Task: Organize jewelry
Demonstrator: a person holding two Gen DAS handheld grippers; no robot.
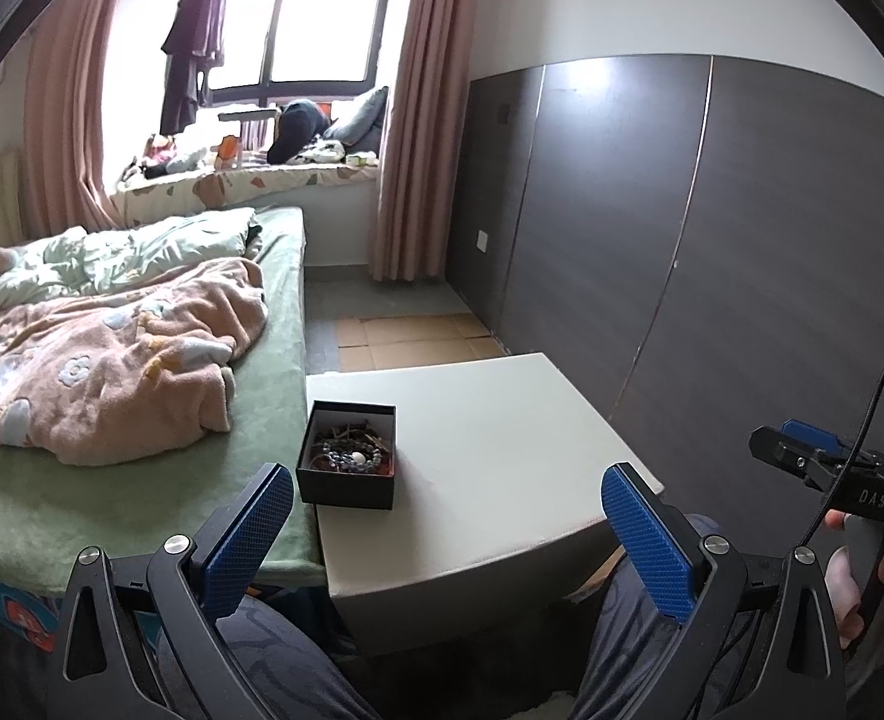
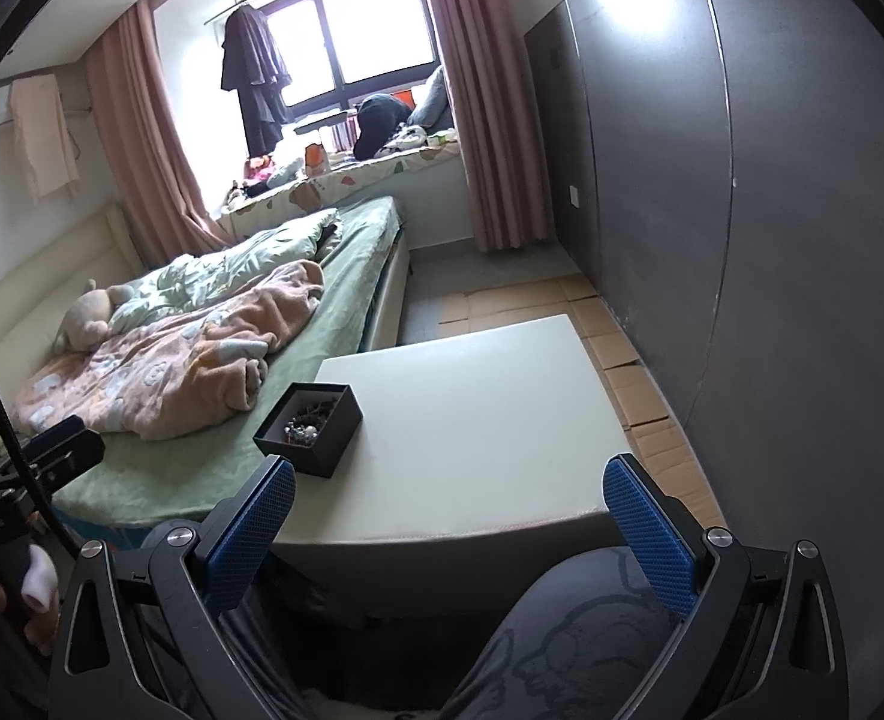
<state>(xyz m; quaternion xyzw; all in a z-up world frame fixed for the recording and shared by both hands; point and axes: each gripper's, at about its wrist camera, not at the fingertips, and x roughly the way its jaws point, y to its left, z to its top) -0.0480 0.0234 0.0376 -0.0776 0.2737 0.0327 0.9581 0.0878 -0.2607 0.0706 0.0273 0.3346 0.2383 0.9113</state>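
Both claws are released and empty, blue-padded fingers spread wide: the left claw (image 1: 448, 531) hangs over the near edge of the tabletop (image 1: 502, 450), and the right claw (image 2: 451, 525) does the same from its own side. Seen from the left wrist, the right claw juts in at the far right, gripped by a hand (image 1: 862, 588), with a black cable looping down past it; white letters on its body read "DAS".

A small black box (image 1: 349, 456) sits open at the tabletop's near left corner, close to the bed (image 1: 112, 510). Inside lies the jewelry (image 1: 349, 453): beaded bracelets, a pale round bead and what may be tangled cords, too small to sort apart. Nothing lies between either claw and the box.

The tabletop is plain, off-white and square. The person's knees in dark printed trousers (image 2: 562, 648) show beneath it. On the bed's green sheet lie a rumpled pink blanket (image 1: 112, 360), a pale green quilt and a plush toy (image 2: 85, 315). Flattened cardboard (image 2: 628, 360) covers the floor beside a wall of dark grey panels (image 1: 682, 240). Pink curtains (image 1: 418, 108) frame a bright window, a dark garment (image 1: 193, 42) hangs from its rail, and the cluttered sill holds cushions and small items.
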